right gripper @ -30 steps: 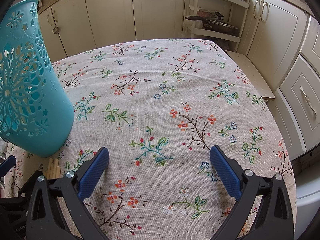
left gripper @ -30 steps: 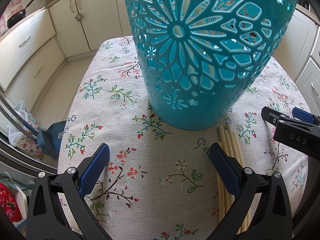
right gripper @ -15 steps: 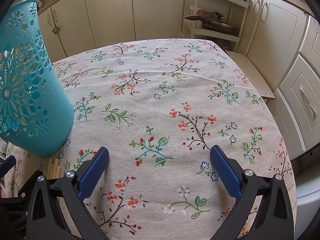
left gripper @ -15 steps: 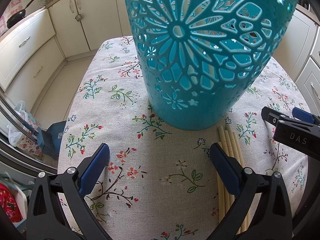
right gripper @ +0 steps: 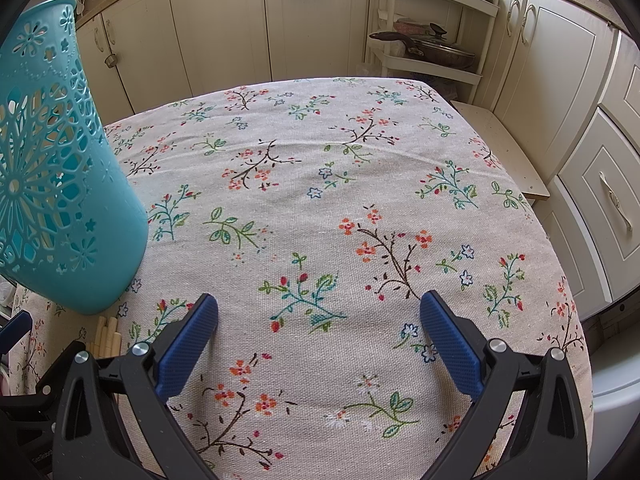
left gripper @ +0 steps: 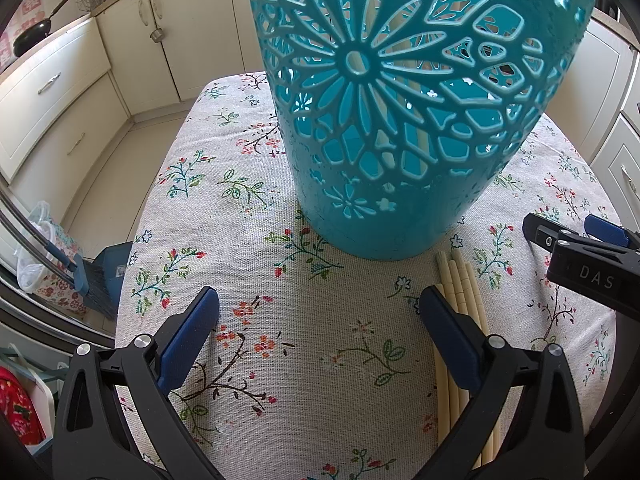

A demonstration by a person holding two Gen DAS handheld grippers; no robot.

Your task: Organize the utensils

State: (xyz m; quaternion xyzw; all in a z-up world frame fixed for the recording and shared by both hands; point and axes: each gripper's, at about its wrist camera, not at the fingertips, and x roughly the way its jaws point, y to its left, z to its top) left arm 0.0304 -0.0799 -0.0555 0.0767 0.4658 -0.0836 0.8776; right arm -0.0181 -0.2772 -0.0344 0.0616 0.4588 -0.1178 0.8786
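Nothing moved; pan [right gripper: 430,50] R-view only

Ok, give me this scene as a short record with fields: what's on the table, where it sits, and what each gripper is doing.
holder: teal cutout holder, upright on the tablecloth
holder contents: pale sticks show through the cutouts
chopsticks: bundle flat on the cloth, tips just by the holder's base, partly under the left gripper's right finger
left gripper: open, empty, facing the holder
right gripper: open, empty, over bare cloth, holder to its left
task state: loose chopsticks not yet in the holder
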